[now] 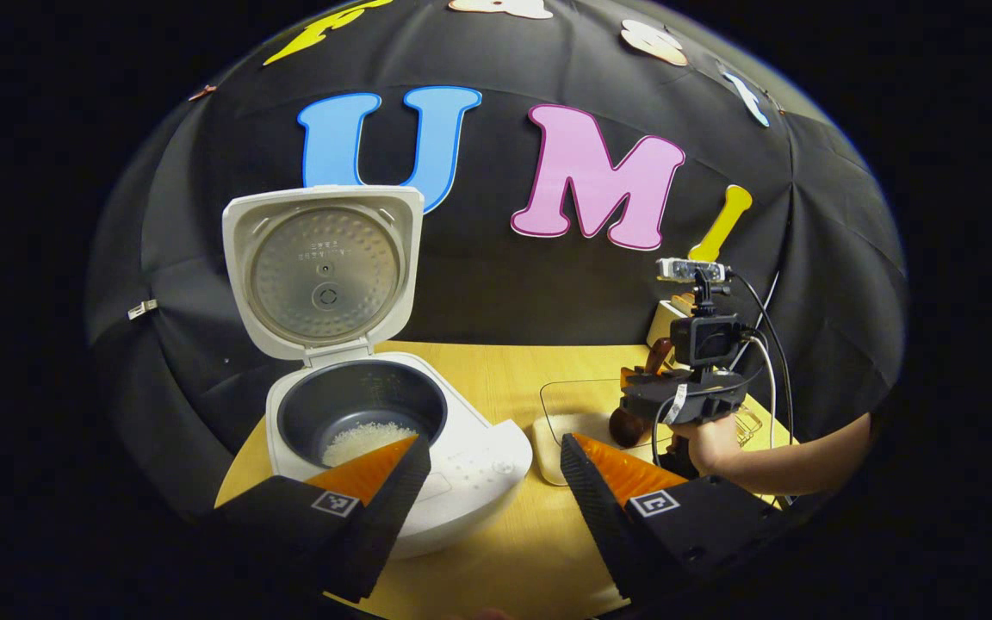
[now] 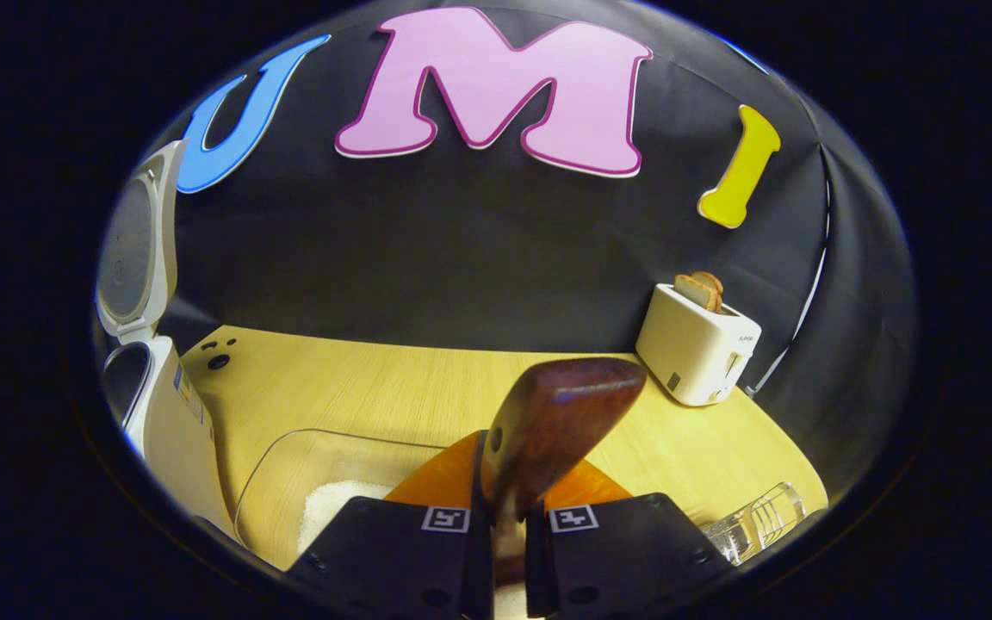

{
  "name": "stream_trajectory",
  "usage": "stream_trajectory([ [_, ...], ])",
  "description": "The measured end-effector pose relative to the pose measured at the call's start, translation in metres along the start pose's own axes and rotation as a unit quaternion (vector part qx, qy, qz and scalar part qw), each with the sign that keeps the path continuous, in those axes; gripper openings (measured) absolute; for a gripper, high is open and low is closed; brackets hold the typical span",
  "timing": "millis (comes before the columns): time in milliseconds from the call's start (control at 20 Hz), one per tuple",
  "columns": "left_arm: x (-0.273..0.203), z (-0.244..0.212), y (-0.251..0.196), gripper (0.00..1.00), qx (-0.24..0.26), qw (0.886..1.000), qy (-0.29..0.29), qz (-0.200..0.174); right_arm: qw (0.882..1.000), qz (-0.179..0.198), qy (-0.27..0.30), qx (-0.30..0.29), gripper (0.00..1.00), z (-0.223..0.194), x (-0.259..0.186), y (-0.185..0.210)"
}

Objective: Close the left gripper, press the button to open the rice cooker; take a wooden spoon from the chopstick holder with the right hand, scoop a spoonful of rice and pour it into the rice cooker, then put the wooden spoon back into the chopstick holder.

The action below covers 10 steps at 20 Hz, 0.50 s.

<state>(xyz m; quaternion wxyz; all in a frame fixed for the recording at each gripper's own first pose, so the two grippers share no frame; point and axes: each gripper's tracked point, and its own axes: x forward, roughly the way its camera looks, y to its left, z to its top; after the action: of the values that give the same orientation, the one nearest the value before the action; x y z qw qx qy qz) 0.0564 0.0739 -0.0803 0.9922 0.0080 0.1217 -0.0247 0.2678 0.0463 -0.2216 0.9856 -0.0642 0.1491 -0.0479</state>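
The jaws of the left gripper (image 1: 489, 469) stand wide apart with nothing between them, its 2 fingers (image 1: 393, 482) hanging over the light wooden table (image 1: 496, 379). Just beyond the left finger sits the white rice cooker (image 1: 470, 465), its lid (image 1: 322, 269) tipped up and open; a small heap of white rice (image 1: 362, 441) lies in the dark inner pot (image 1: 358, 405). Beyond the right finger, farther off, a hand (image 1: 711, 441) holds the right gripper (image 1: 634, 405) above a clear shallow tray (image 1: 578, 405).

In the right gripper view, the jaws of the right gripper (image 2: 506, 517) are narrow, clamped on the dark brown wooden spoon (image 2: 561, 422), whose bowl rises up and forward from between the fingers. Below and to the left of them lies the clear tray (image 2: 289, 474) with white rice (image 2: 332, 504) in it. Ahead to the right stands a white toaster (image 2: 694, 353) with 2 bread slices; a clear glass (image 2: 754, 521) lies near the right finger.
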Motion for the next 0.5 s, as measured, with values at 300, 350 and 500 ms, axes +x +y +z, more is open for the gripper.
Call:
stream_trajectory([
  [300, 0.007, 0.005, 0.012, 0.98, -0.006, 1.0, -0.005, 0.007, 0.998, 0.032, 0.038, 0.043, 0.19, -0.018, -0.013, 0.036],
  [350, 0.007, 0.007, 0.014, 0.98, -0.005, 1.0, -0.007, 0.01, 0.997, 0.036, 0.044, 0.05, 0.19, -0.021, -0.016, 0.041],
  [500, 0.008, 0.009, 0.019, 0.98, 0.003, 1.0, -0.009, 0.019, 0.992, 0.056, 0.068, 0.095, 0.18, -0.025, -0.022, 0.061],
])
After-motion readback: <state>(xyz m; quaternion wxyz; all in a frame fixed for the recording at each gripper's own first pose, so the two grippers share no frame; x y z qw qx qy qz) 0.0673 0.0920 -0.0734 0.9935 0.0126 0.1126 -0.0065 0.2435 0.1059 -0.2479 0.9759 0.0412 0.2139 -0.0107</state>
